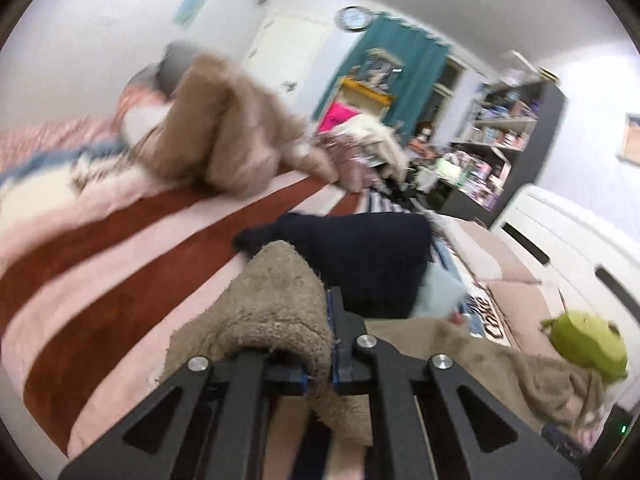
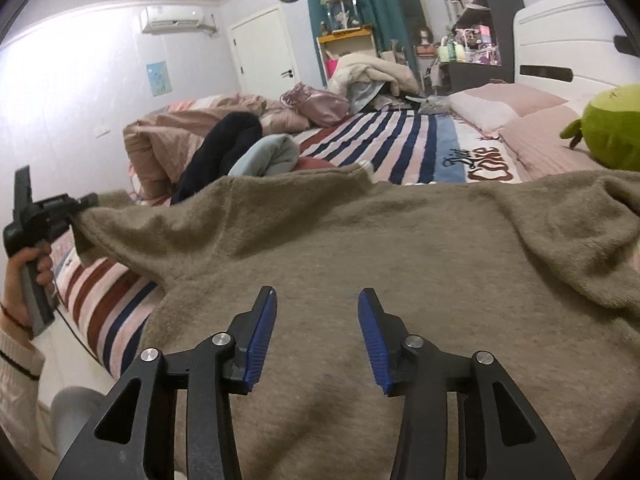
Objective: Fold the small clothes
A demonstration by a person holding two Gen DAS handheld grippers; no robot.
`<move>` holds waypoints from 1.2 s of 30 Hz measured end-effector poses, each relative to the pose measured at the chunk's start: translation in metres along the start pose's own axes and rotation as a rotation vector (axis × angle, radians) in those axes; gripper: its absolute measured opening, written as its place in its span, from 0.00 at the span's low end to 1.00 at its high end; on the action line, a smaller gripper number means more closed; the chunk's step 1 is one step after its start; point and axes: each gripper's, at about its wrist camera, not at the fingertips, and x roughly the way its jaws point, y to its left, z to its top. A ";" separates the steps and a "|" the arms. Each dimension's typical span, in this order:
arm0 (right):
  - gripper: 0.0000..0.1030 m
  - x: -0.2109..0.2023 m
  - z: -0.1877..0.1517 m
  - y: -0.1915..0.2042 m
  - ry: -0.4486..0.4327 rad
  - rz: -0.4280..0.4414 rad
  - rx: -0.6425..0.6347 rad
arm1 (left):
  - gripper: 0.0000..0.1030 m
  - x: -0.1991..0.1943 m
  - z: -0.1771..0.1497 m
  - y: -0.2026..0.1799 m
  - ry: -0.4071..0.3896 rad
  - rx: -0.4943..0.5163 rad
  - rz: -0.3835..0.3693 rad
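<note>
A fuzzy taupe garment (image 2: 380, 248) lies spread over the striped bed. My right gripper (image 2: 317, 300) is open and empty, its blue pads just above the garment's middle. My left gripper (image 1: 326, 320) is shut on a bunched edge of the taupe garment (image 1: 280, 304), which drapes over its left finger. In the right wrist view the left gripper (image 2: 76, 210) holds the garment's left corner lifted off the bed's side. A dark navy garment (image 2: 224, 152) and a light blue one (image 2: 268, 154) lie folded behind it.
A striped bedspread (image 2: 392, 140) covers the bed. A green plush toy (image 2: 612, 128) sits by pink pillows (image 2: 504, 104) at the right. A pink duvet heap (image 2: 180, 128) lies at the far left. Shelves and a headboard (image 2: 560, 48) stand behind.
</note>
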 end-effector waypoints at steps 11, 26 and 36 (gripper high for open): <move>0.37 -0.054 -0.010 -0.047 -0.133 0.024 0.081 | 0.04 -0.018 -0.034 -0.155 0.024 0.340 -0.216; 0.45 -0.133 -0.033 -0.142 -0.246 -0.077 0.217 | 0.13 0.043 -0.216 -0.301 0.544 0.499 -0.501; 0.50 -0.107 -0.026 -0.108 -0.173 -0.029 0.149 | 0.71 -0.029 -0.171 -0.253 0.397 0.365 -0.502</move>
